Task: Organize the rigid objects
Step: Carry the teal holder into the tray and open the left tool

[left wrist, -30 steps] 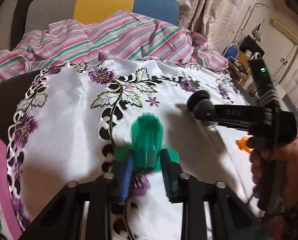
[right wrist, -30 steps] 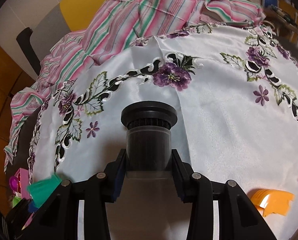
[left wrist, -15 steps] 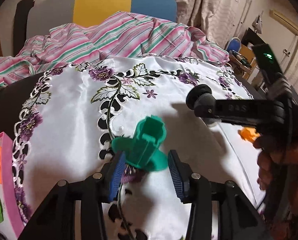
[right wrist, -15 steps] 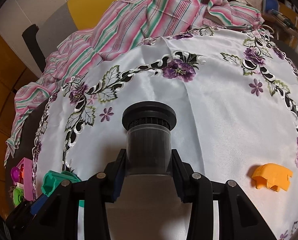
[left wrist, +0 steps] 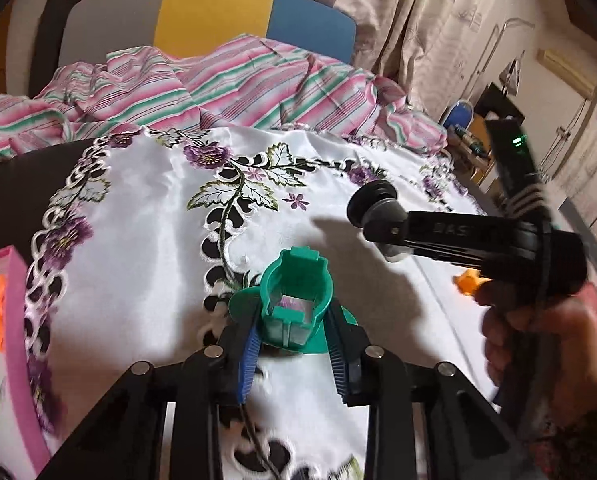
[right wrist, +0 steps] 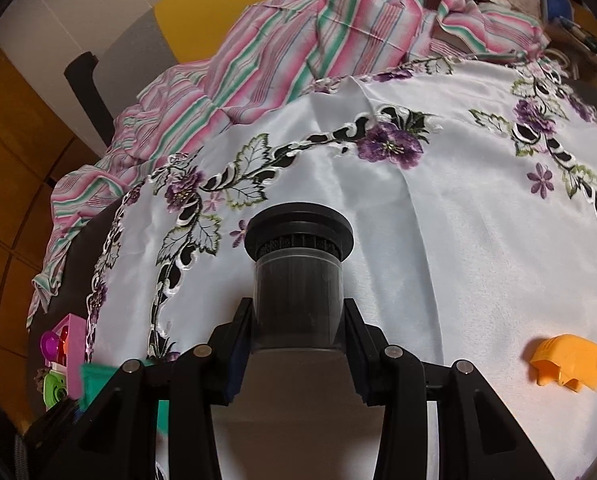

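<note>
A green plastic holder point(left wrist: 296, 300) with a round base sits between the blue pads of my left gripper point(left wrist: 294, 344), which is shut on it just above the white embroidered cloth point(left wrist: 146, 216). My right gripper point(right wrist: 298, 320) is shut on a dark translucent jar with a black cap point(right wrist: 298, 264); it also shows in the left wrist view point(left wrist: 378, 216), held above the cloth to the right. An orange plastic piece point(right wrist: 566, 362) lies on the cloth at the right. A pink bin point(left wrist: 14, 344) with small toys stands at the left edge.
A pink-and-green striped cloth point(left wrist: 218, 84) is bunched at the far side of the table. A chair with grey, yellow and blue panels point(left wrist: 210, 16) stands behind it. The pink bin also shows in the right wrist view point(right wrist: 72, 352), holding a green toy camera point(right wrist: 54, 392).
My left gripper has closed on the green holder, which has turned so its open top faces the camera. The right gripper with the jar has shifted slightly; the view has drawn back.
</note>
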The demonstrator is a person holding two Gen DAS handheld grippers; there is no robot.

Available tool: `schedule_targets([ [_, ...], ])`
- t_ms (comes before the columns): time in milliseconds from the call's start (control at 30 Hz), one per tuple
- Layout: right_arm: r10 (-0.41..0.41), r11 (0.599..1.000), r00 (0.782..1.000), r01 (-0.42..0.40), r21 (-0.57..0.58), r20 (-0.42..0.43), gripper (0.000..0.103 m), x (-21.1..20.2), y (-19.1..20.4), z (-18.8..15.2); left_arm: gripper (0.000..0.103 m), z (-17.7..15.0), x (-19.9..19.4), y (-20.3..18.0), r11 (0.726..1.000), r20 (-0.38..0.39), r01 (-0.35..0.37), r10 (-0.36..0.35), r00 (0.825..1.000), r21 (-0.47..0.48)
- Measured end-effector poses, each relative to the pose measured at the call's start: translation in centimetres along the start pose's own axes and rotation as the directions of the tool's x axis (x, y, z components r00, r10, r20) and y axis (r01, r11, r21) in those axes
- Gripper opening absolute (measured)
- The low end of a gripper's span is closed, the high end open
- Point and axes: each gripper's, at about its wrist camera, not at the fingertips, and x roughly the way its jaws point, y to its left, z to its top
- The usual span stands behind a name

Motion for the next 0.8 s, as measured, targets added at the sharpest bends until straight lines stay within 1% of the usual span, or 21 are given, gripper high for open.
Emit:
schedule_targets([
  [133,0.009,0.999,1.0,-0.008,-0.041,0.022,0.043,-0.6,0.9,-0.1,0.03,-1.4,-3.1,0.9,1.0,0.024,0.01,-0.009,1.0,-0.026],
  [233,0.018,0.997,0.999,-0.015,-0.073,0.029,0.043,-0.9,1.9,-0.5,0.03,-2.8,-5.5,2.1,0.998,0.041,0.022,-0.019,0.999,-0.061],
  [300,0.035,0.996,0.999,-0.033,-0.086,0.026,0.043,-0.9,2.6,-0.9,0.03,-3.8,-6.9,3.0,0.997,0.052,0.025,-0.021,0.998,-0.079],
  [467,0.078,0.989,0.997,-0.075,-0.125,0.026,0.043,-0.9,4.8,-1.9,0.03,-6.1,-10.8,6.0,0.987,0.083,0.022,-0.01,0.997,-0.157],
  [700,0.174,0.963,0.984,-0.165,-0.214,0.024,0.043,-1.6,9.5,-4.3,0.03,-8.9,-15.7,10.7,0.973,0.128,-0.065,0.094,0.987,-0.22],
  [800,0.206,0.948,0.978,-0.193,-0.254,0.027,0.043,-2.0,11.4,-5.5,0.03,-9.9,-16.5,12.5,0.964,0.128,-0.092,0.127,0.984,-0.25],
])
